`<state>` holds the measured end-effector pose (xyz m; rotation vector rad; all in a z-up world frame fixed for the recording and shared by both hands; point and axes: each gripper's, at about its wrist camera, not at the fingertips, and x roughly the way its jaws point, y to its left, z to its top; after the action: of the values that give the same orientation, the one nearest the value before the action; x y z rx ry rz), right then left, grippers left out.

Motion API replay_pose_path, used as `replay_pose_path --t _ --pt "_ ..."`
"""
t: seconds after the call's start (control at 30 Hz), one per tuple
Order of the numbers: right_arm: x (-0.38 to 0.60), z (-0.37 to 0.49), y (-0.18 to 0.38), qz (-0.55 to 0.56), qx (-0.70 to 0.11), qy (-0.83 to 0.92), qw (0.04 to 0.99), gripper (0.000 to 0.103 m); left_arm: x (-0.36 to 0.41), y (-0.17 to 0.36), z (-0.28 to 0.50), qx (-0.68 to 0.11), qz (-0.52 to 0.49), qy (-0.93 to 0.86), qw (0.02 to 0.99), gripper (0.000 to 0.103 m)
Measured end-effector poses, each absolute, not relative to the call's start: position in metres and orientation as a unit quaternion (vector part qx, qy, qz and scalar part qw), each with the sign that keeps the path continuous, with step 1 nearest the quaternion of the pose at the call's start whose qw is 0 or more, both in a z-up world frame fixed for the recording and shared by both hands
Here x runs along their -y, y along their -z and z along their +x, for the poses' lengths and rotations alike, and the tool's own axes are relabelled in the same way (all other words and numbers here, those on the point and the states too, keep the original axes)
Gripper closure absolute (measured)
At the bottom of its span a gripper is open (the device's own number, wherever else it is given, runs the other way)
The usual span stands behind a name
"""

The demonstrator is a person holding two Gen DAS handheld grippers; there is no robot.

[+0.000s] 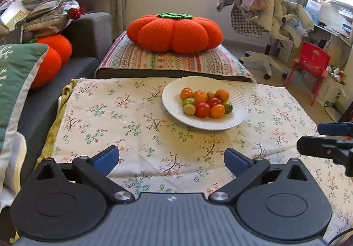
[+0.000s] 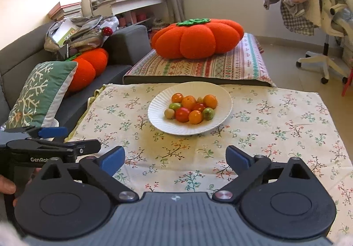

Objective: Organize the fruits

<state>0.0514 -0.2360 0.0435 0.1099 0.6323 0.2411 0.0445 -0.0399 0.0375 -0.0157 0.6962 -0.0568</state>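
Observation:
A white ribbed plate (image 1: 174, 111) (image 2: 158, 120) sits on the floral tablecloth and holds several small fruits (image 1: 206, 102) (image 2: 190, 107): orange, red, green and pale ones, packed together. My left gripper (image 1: 172, 161) is open and empty, low over the cloth, well short of the plate. My right gripper (image 2: 175, 158) is open and empty too, at about the same distance from the plate. The right gripper also shows at the right edge of the left wrist view (image 1: 326, 142). The left gripper shows at the left edge of the right wrist view (image 2: 53, 140).
The floral cloth (image 1: 132, 126) covers a low table. A striped cushion with an orange pumpkin pillow (image 1: 174, 32) lies behind it. A grey sofa (image 1: 88, 32) with pillows stands left. An office chair with clothes (image 1: 264, 14) and a red child's chair (image 1: 308, 65) stand at the right.

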Motion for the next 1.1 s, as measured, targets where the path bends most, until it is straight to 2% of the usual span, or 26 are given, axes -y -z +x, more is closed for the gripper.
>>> replay_pose_path --t 0.07,1.1 --pt "0.236 0.052 -0.043 0.060 -0.311 -0.121 0.941 0.001 0.039 -0.038 0.042 -0.340 -0.007 0.026 0.940 0.012" --pt "0.217 0.051 -0.035 0.039 -0.322 -0.111 0.939 0.000 0.042 -0.040 0.041 -0.344 -0.020 0.019 0.938 0.012"
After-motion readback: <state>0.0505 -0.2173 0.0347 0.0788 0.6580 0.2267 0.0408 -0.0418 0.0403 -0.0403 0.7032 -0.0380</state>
